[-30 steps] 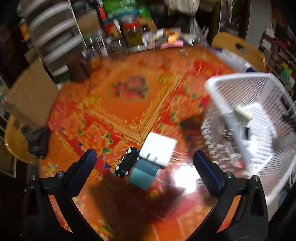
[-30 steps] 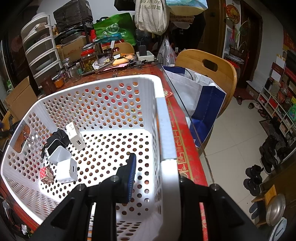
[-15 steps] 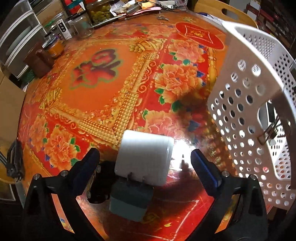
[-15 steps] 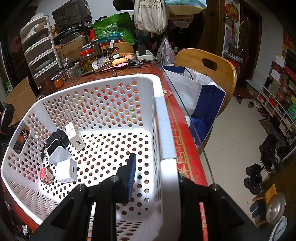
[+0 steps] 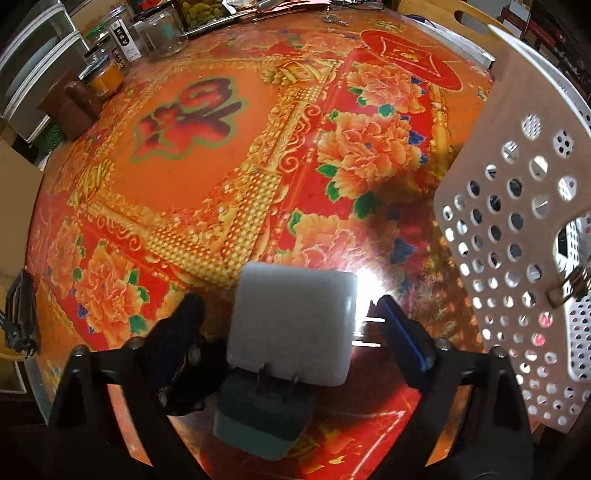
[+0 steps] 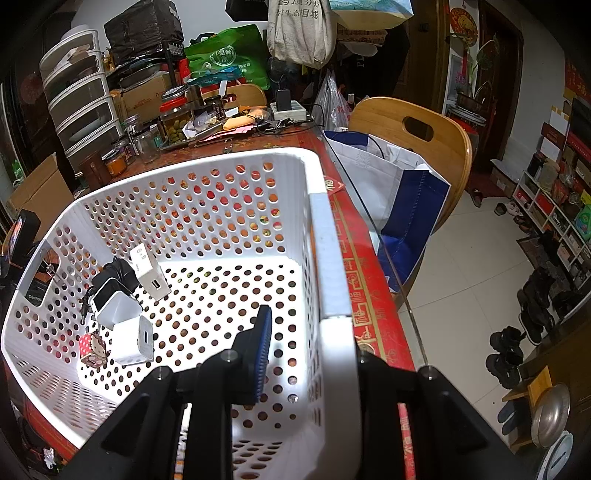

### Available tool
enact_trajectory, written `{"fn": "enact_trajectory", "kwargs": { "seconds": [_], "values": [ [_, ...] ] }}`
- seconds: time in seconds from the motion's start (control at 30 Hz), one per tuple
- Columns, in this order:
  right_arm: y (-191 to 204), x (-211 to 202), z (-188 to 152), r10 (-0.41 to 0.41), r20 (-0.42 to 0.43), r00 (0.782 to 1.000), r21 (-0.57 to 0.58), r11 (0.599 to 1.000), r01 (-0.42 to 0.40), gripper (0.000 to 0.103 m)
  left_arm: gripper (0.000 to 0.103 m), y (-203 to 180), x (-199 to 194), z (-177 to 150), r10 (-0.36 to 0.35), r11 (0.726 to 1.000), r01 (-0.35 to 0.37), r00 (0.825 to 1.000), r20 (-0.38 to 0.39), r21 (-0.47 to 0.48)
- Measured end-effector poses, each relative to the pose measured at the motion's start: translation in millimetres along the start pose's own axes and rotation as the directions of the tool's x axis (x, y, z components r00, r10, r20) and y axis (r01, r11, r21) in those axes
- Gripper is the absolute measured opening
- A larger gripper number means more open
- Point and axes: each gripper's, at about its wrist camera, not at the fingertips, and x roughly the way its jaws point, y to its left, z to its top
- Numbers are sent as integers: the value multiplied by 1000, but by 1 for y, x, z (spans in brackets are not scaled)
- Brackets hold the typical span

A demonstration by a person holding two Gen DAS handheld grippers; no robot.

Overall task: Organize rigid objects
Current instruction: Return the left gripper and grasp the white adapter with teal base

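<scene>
Chargers are what is being gathered, and the white charger (image 5: 291, 325) sits between the jaws of the left gripper (image 5: 288, 325), which have just been closing on it; a gap shows on each side, so the pads do not yet press it. Using that white charger as the landmark: it lies partly on top of a teal-grey charger (image 5: 258, 417) just below it, a small dark object, too shadowed to identify, lies just to its left under the left finger, and its metal prongs stick out to its right toward the blue pad (image 5: 402, 339).

To do this well, I would centre the pads on the flat sides, clear of the prongs, close firmly, and lift straight up so the teal-grey one is not dragged along.

To the right of the white charger stands the perforated white basket (image 5: 517, 229). The right gripper (image 6: 314, 354) is clamped on the basket's rim, holding it steady; it should stay put. Inside lie three more white chargers (image 6: 133, 339), a black adapter and a small Hello Kitty item (image 6: 92, 349).

Readable writing is scarce: a large Chinese character on the red floral tablecloth (image 5: 184, 177) beyond the white charger, and Chinese print on the hanging tote bag (image 6: 299, 29) and green bag (image 6: 229, 59).
</scene>
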Motion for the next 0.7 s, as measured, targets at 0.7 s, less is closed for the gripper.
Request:
{"fn": "enact_trajectory", "kwargs": {
  "seconds": [0.7],
  "values": [
    [-1, 0, 0, 1, 2, 1000, -4, 1000, -1, 25, 70, 21, -59, -4, 245, 962, -220, 957, 154, -160]
  ]
}}
